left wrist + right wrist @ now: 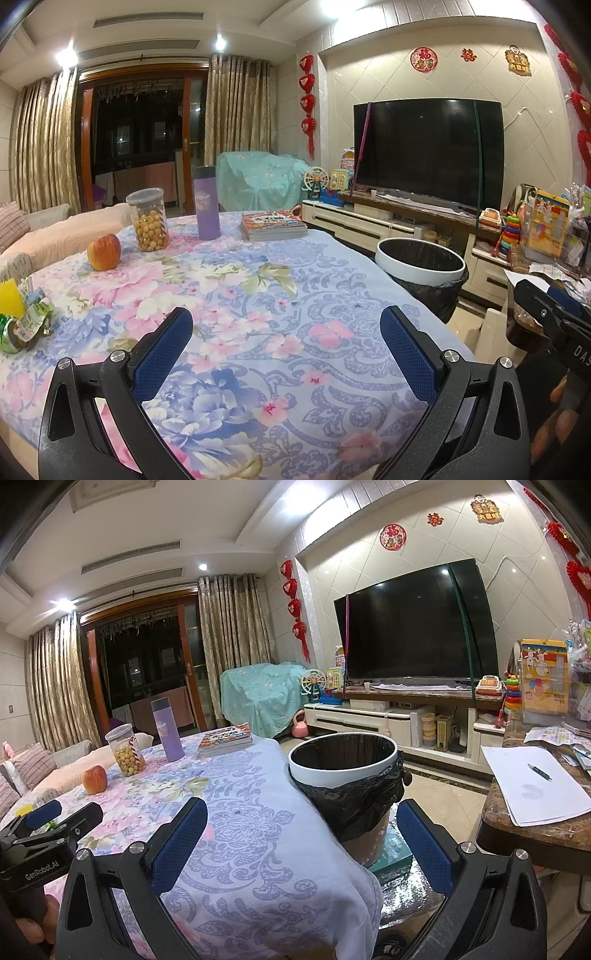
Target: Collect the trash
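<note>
A pile of crumpled green and white wrappers (27, 325) with a yellow piece (9, 299) lies at the table's left edge, left of my left gripper (290, 347). That gripper is open and empty over the floral tablecloth (258, 295). A white-rimmed bin with a black liner (421, 266) stands off the table's right side. In the right wrist view the bin (343, 760) is just ahead of my right gripper (303, 838), which is open and empty above the table corner. The left gripper (66, 814) shows at the left there.
An apple (104, 252), a jar of yellow snack balls (149, 221), a purple bottle (207, 203) and stacked books (273, 225) stand at the table's far side. A marble side table (524, 834) with paper and a pen (539, 771) is at right. The TV unit (373, 716) stands behind.
</note>
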